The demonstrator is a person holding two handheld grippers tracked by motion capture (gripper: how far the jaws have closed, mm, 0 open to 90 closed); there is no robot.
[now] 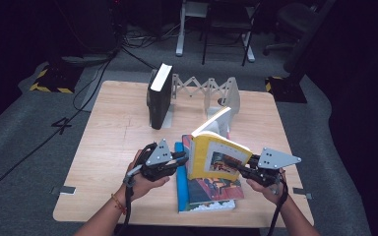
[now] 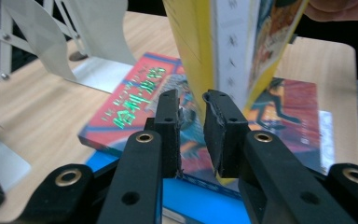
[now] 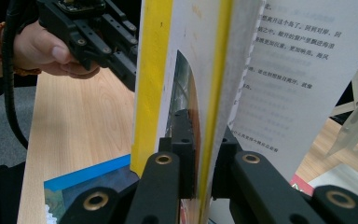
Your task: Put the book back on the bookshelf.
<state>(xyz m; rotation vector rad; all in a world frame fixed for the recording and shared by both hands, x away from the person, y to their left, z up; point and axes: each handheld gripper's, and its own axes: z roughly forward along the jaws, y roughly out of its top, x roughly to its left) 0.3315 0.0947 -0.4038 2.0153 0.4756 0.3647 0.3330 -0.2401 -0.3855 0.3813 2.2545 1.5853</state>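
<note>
We hold the yellow book [image 1: 215, 156] upright over the red book [image 1: 216, 189], which lies flat on a blue book [image 1: 182, 189] at the near edge of the table [image 1: 108, 147]. Our right gripper [image 1: 236, 164] is clenched on the yellow book's cover, the pages fanning loose beside the jaws. Our left gripper [image 1: 183, 158] stands just beside the yellow book's spine edge, its jaws slightly apart with nothing between them.

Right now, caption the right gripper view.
Right tongs shut on yellow book's cover; left tongs beyond.
</note>
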